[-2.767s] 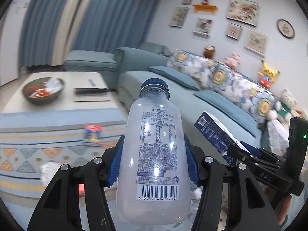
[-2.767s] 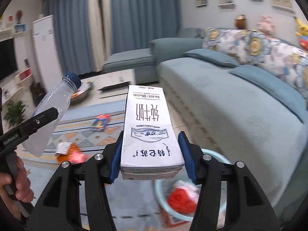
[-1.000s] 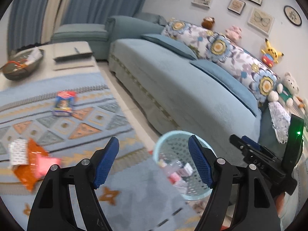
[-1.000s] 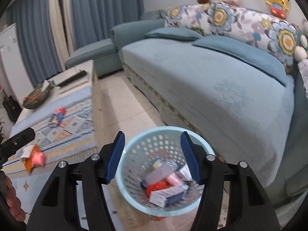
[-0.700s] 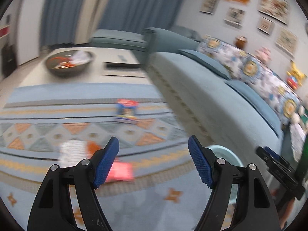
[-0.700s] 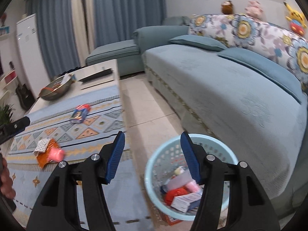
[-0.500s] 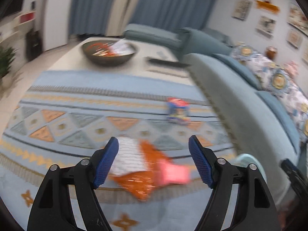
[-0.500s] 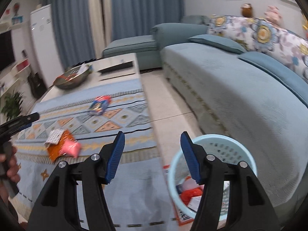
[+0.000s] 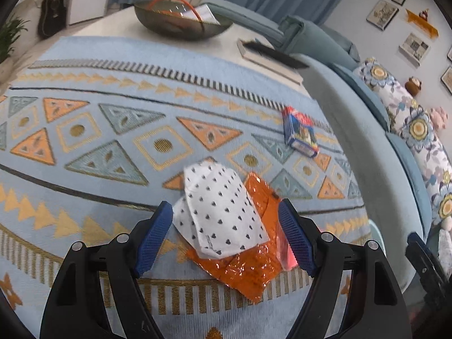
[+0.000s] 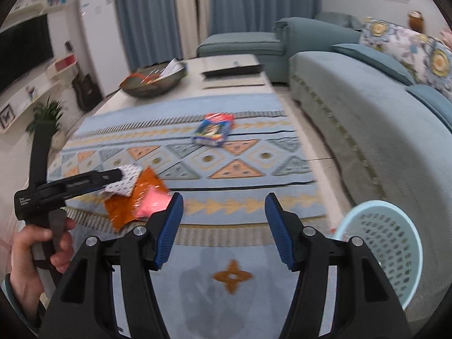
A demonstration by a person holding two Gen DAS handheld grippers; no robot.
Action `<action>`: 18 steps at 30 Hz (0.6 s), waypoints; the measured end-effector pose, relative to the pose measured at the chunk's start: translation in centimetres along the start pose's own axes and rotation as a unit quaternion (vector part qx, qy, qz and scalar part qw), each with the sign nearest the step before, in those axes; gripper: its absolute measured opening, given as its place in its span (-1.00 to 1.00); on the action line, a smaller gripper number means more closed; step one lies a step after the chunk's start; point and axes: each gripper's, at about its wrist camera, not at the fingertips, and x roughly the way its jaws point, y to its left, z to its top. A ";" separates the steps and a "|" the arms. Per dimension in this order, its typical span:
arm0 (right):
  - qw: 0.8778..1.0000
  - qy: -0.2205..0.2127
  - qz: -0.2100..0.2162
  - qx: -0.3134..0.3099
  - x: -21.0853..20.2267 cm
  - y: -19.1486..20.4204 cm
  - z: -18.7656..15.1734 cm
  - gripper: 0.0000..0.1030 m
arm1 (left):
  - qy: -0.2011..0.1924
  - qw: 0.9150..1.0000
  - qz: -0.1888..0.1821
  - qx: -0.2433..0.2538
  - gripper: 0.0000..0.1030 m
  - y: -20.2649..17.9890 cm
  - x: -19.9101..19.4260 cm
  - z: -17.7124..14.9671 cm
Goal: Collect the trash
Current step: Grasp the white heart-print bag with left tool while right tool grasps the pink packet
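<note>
Orange foil wrapper (image 9: 248, 262), one, under one white dotted paper (image 9: 223, 212), lies between my left gripper's (image 9: 226, 237) wide, empty jaws. My right gripper (image 10: 223, 226) gapes empty over rug (image 10: 197, 220); one basket (image 10: 381, 251) beside; one blue packet (image 10: 214, 130) farther.

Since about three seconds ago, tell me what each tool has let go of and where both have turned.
The left tool let go of its bottle and the right tool its carton; both now stand open and empty. Both swung from the basket to the rug; the left now straddles the dotted paper atop the orange wrapper. The wrappers and blue packet stayed put.
</note>
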 end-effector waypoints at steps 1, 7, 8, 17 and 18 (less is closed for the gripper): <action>1.000 0.006 0.009 -0.003 0.7 0.8 0.1 0.10 | 0.003 1.000 0.002 0.001 0.46 -0.1 0.4 -0.2; 0.998 0.036 0.043 -0.003 4.3 3.9 0.3 0.10 | 0.009 0.999 0.020 0.036 0.35 -1.4 1.5 -1.3; 0.998 0.042 0.047 -0.003 4.7 4.1 0.2 0.10 | 0.009 0.999 0.029 0.045 0.27 -1.6 1.6 -1.3; 0.994 0.086 0.070 0.018 8.6 5.2 -0.7 0.10 | 0.001 1.000 0.003 0.017 -0.50 -0.1 0.7 -1.0; 0.993 0.091 0.072 0.023 9.0 5.2 -0.7 0.10 | -0.003 1.000 0.005 0.017 -0.52 0.0 0.5 -1.0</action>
